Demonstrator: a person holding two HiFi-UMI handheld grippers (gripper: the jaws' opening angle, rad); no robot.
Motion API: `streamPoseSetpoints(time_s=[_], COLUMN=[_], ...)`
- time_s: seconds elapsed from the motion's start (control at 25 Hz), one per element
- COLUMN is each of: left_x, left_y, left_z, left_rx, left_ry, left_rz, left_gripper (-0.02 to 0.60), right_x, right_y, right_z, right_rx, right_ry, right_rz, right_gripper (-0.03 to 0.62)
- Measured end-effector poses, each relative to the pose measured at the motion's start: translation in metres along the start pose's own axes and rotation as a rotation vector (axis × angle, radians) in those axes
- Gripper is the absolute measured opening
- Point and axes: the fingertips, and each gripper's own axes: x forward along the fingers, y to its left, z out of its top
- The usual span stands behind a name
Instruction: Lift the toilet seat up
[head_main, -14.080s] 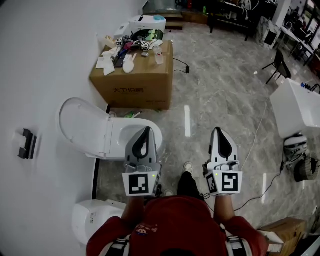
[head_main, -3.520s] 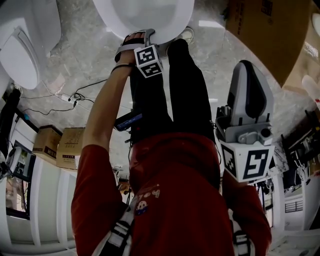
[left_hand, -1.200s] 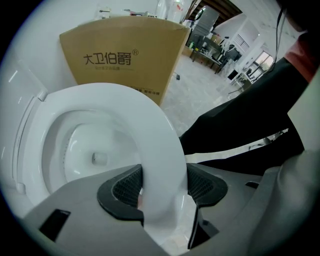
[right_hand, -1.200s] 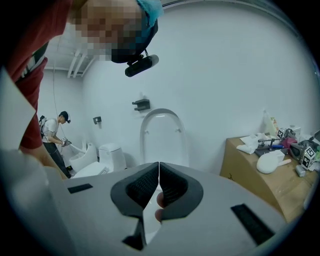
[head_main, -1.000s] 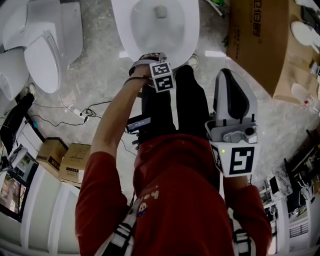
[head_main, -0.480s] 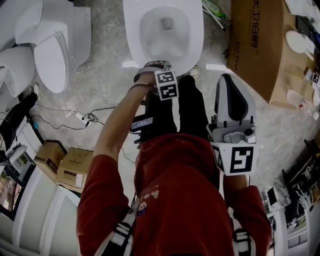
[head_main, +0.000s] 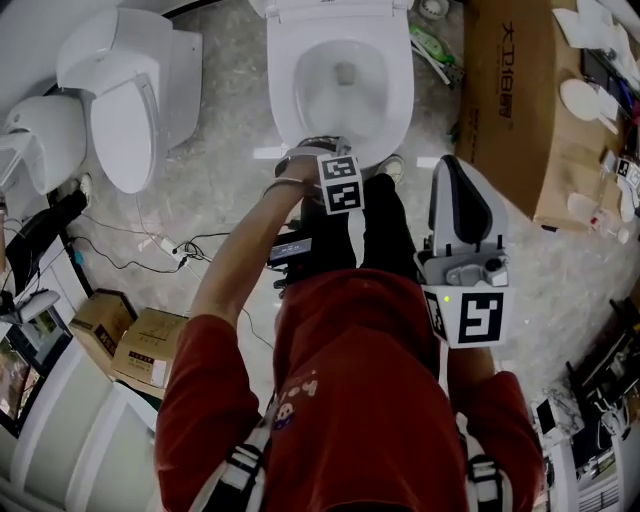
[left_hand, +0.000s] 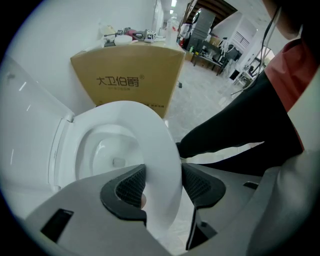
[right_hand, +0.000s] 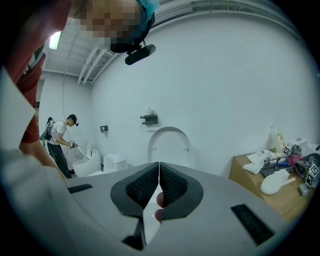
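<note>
My left gripper (left_hand: 162, 184) grasps the front edge of the white toilet seat (left_hand: 150, 127). Its jaws have just been closing, and in the left gripper view the seat's rim fills the gap between the two dark ribbed pads (left_hand: 131, 186), which press on it from either side. The seat stands at a slant from there, its front end lifted away from the toilet bowl (left_hand: 105, 150), whose hollow shows through the ring. In the head view the left arm reaches down ahead of my body, with the gripper's marker cube (head_main: 341, 183) just before the near end of the toilet.

My right gripper (right_hand: 159, 184) is clenched on nothing, its pads meeting along a thin line. It is held near my right side, away from the toilet, and points roughly level at a white wall. Against that wall stands the raised toilet lid (right_hand: 169, 144).

A large cardboard box (left_hand: 131, 82) sits just beside the toilet and serves as a surface for small white items. A second white toilet (head_main: 125, 100) stands on the marbled floor (head_main: 225, 190) on the other side. My dark trouser leg (left_hand: 240, 135) crosses the left gripper view. Another person (right_hand: 60, 140) stands far off in the right gripper view.
</note>
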Motion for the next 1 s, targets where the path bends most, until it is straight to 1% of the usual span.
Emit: streamPoseSetpoints(time_s=[0.52, 1.0], left_x=[-0.054, -0.094], left_y=[0.011, 0.026], left_z=[0.008, 0.014], left_rx=[0.055, 0.053], left_ry=[-0.017, -0.049], left_rz=[0.068, 0.074], left_gripper=[0.201, 0.177], right_x=[0.003, 0.01], right_y=[0.001, -0.006], right_z=[0.044, 0.077], right_rx=[-0.047, -0.082], right_ry=[-0.087, -0.142], right_rz=[-0.005, -0.01], right_gripper=[0.014, 0.014])
